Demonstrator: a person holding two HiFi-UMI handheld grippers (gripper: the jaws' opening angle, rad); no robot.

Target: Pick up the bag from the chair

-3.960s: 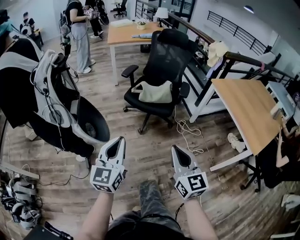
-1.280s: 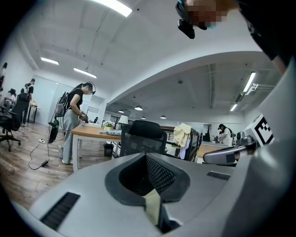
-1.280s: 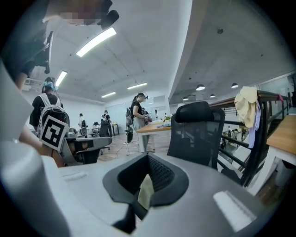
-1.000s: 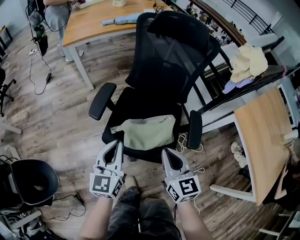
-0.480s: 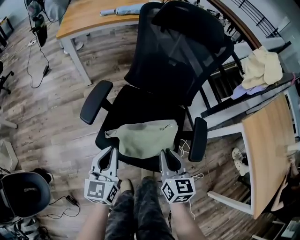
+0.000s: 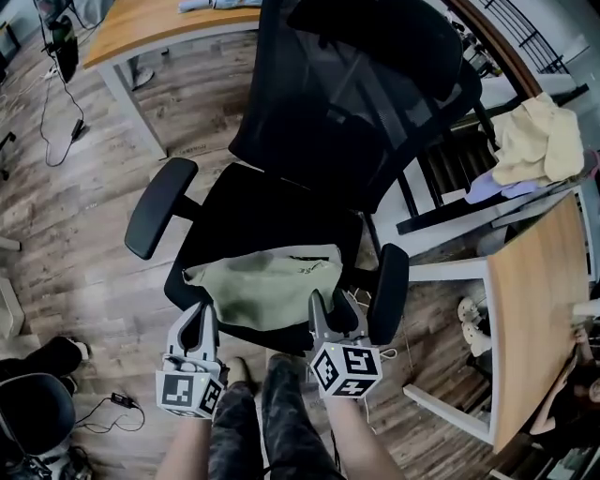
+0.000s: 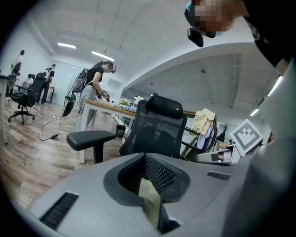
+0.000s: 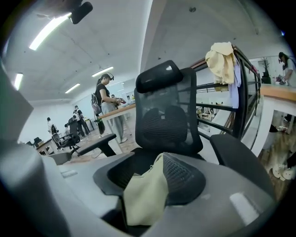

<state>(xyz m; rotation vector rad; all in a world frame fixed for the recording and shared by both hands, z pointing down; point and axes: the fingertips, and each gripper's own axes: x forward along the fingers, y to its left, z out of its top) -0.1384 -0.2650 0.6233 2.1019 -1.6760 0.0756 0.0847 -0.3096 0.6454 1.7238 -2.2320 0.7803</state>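
Observation:
A pale green bag lies flat on the front of the black office chair's seat. My left gripper is shut, its tips at the bag's front left corner; a strip of the bag shows past its closed fingers. My right gripper stands at the bag's front right corner. Its jaws have just been opening and are open, with the bag in sight through the gap and no pad pressing on it. The chair's mesh back rises behind.
The chair's armrests flank the seat. A wooden desk stands at the right and another at the upper left. Pale yellow cloth hangs on a railing. My legs are below; people stand far off.
Both grippers have sunk and come up to the bag's front edge. The right gripper's jaws have spread apart. The chair fills more of the head view.

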